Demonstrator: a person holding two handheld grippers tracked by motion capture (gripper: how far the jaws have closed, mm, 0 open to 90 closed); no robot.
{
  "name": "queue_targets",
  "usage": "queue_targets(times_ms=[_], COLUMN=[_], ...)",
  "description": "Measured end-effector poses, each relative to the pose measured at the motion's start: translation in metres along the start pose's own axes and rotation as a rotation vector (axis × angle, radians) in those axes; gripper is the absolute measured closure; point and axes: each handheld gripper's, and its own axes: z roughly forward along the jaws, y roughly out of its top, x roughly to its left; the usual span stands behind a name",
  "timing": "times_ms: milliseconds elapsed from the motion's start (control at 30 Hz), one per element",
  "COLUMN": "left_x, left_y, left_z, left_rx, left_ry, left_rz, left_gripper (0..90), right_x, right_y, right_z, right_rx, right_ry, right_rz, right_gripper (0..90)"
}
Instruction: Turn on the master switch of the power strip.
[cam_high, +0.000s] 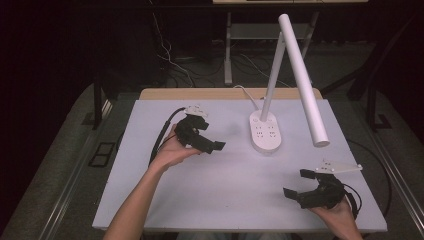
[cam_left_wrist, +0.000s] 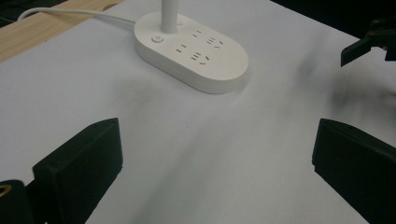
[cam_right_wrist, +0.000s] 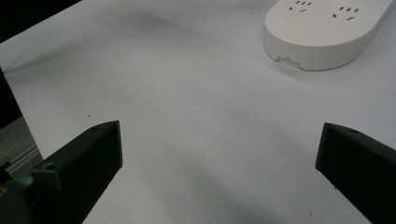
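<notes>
Lamp base (cam_left_wrist: 191, 49) ahead of my left tongs (cam_left_wrist: 215, 172) shows its button; my right tongs (cam_right_wrist: 219, 175) face its plain end; both released.

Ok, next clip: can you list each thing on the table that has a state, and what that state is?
Desk lamp: upright on its oval socket base, head tilted down, no glow visible.
Sockets on the base: all empty, nothing plugged in.
Lamp cable: attached, trailing off the back edge.
Left gripper: open, empty, held above the table.
Right gripper: open, empty, near the front right corner.
</notes>
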Motion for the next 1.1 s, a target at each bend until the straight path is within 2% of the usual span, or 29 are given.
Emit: queue_targets(times_ms=[800, 1100], left_x=[0.011, 0.016], left_y=[0.030, 0.044], left_z=[0.028, 0.043], left_rx=[0.022, 0.053], left_ry=[-0.024, -0.010], left_rz=[0.025, 0.027], left_gripper=[2.3, 3.6], right_x=[0.000, 0.001], right_y=[0.001, 0.000], right_z=[0.000, 0.000], right_rx=[0.006, 0.006], right_ry=[0.014, 0.013], right_rz=[0.008, 0.012], right_gripper=[0.1, 0.1])
